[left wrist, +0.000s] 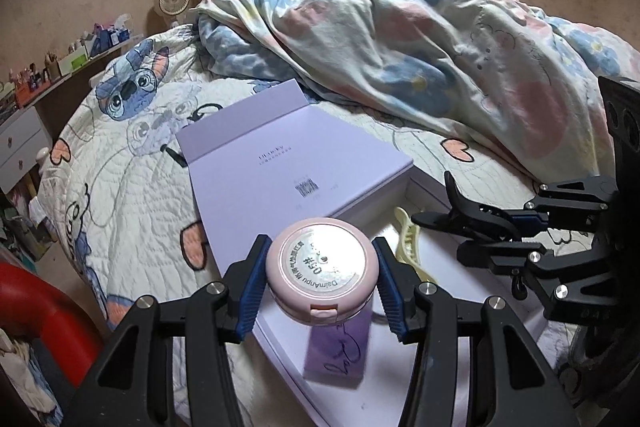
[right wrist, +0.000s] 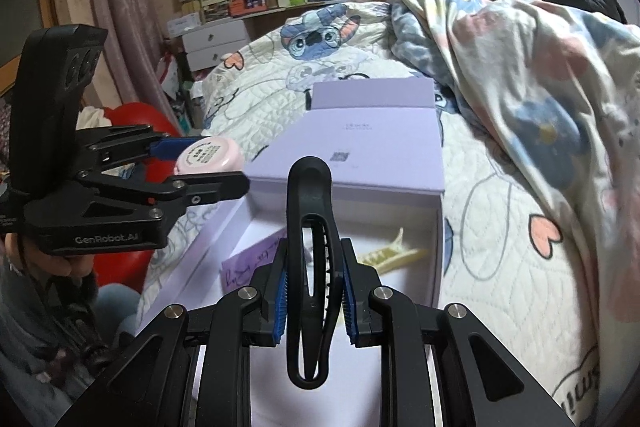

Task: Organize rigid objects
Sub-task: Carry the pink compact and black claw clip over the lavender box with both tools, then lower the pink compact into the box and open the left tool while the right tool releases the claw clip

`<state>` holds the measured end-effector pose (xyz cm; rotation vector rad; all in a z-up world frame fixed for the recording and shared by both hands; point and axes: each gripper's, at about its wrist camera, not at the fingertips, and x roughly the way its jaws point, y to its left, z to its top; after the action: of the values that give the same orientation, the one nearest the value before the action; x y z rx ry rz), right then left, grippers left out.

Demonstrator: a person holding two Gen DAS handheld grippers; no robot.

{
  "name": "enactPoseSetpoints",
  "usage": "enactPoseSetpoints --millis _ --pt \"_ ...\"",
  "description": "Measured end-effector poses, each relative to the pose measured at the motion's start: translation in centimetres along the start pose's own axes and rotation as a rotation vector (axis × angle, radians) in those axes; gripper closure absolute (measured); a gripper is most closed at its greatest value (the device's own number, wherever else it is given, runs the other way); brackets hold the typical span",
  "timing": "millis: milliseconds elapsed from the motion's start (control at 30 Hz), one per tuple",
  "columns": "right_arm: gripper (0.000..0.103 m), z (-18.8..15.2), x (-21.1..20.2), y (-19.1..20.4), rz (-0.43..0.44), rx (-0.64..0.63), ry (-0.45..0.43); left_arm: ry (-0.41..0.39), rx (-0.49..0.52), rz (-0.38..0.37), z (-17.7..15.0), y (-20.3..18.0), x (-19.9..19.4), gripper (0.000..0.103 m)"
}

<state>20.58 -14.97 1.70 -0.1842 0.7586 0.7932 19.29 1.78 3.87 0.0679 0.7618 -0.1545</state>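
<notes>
Grippers hold pink compact (left wrist: 322, 269) and black hair clip (right wrist: 312, 267) above lavender box (right wrist: 400, 187).

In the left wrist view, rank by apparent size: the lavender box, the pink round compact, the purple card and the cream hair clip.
1. lavender box, by far the largest.
2. pink round compact, though it sits close to the camera in the left gripper, which inflates it.
3. purple card, partly hidden by the compact.
4. cream hair clip, partly hidden.
The order of the last two is unsure.
</notes>
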Motion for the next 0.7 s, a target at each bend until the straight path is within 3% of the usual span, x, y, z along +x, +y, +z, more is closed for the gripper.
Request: enactPoseSetpoints --millis 133,233,433,700 --pt "0.081 0.7 0.9 -0.1 0.002 0.001 -0.003 0.0 0.006 0.018 0.4 0.2 0.7 0.053" --pt "0.081 0.7 1.8 -0.2 -0.052 0.009 -0.009 0.004 -0.002 0.029 0.3 0.4 1.2 0.053" --pt "0.081 -0.2 3.6 -1.0 0.028 0.067 0.009 0.05 -0.005 0.012 -0.7 0.4 2.7 0.053" --pt "0.081 -0.7 4.8 -2.0 0.013 0.093 0.054 0.101 -0.01 0.003 -1.6 -0.1 4.6 0.053"
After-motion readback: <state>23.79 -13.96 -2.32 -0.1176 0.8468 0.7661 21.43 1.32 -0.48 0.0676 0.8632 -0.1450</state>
